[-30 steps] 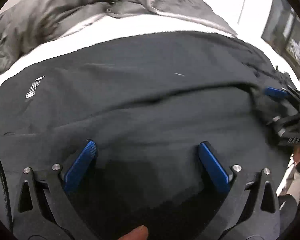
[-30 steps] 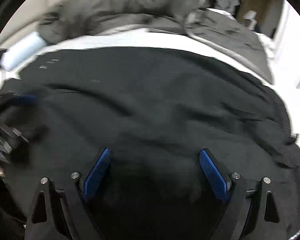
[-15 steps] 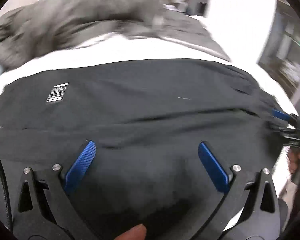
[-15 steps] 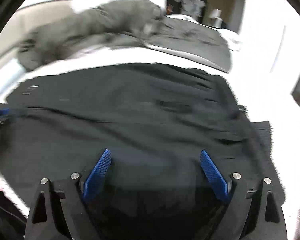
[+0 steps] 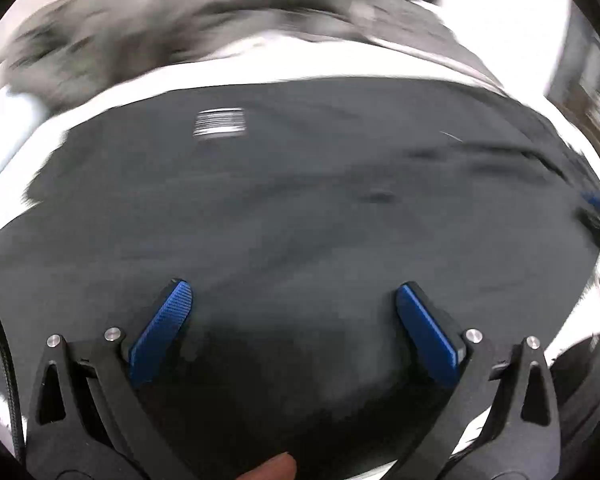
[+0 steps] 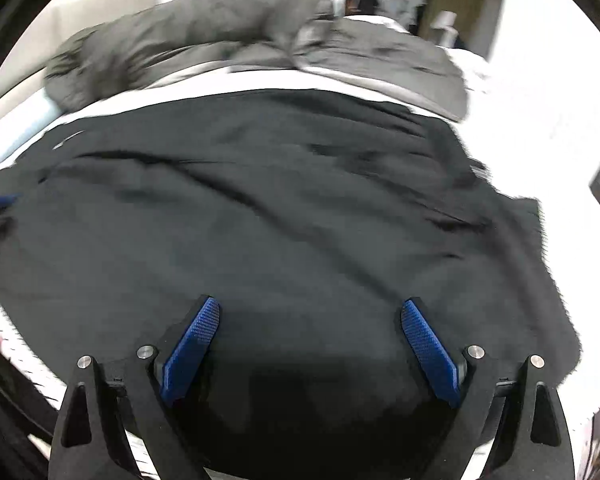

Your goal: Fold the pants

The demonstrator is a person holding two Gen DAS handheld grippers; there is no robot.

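Looking from left to right, we see our left gripper [image 5: 294, 304] with its blue-padded fingers [image 5: 162, 332] wide apart above the black fabric pants [image 5: 300, 208], holding nothing. The pants lie spread flat across the white bed sheet [image 6: 532, 128], reaching its near edge. Our right gripper [image 6: 310, 320] is also spread apart and empty. A crumpled grey duvet [image 6: 204, 40] lies behind the pants.
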